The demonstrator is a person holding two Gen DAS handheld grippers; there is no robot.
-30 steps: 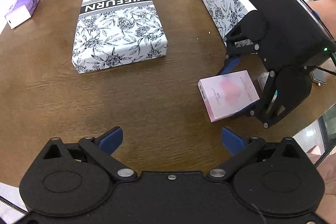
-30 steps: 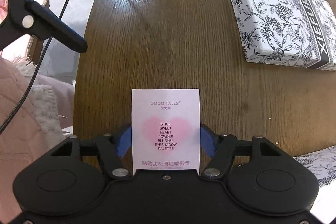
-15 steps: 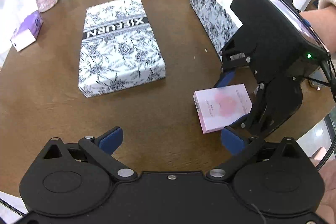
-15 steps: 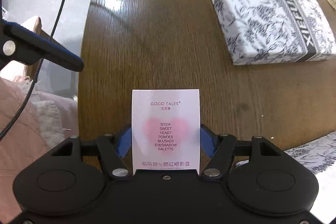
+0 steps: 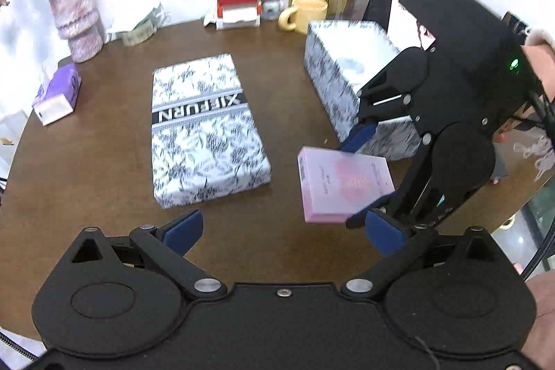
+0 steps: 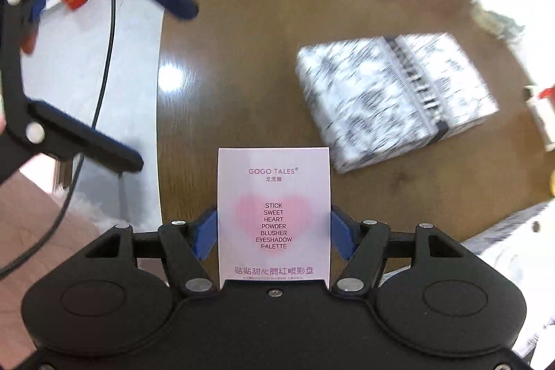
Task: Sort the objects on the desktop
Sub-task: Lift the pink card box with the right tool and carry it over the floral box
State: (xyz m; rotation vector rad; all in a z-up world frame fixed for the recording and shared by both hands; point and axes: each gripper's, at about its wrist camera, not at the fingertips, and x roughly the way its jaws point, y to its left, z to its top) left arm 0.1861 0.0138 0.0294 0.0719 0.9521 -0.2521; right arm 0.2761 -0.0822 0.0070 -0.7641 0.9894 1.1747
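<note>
Right gripper [image 6: 274, 231] pinches flat pink cardboard palette box [image 6: 274, 214] above table, unplaced; left gripper [image 5: 284, 233] spread, empty

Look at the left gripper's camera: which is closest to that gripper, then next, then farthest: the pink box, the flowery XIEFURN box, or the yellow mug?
1. pink box, right, held in the right gripper.
2. XIEFURN box, middle of table.
3. yellow mug, far edge.

Brown wooden table [image 5: 114, 169] bears a floral lid [image 5: 204, 130] and open box [image 5: 347, 71].
</note>
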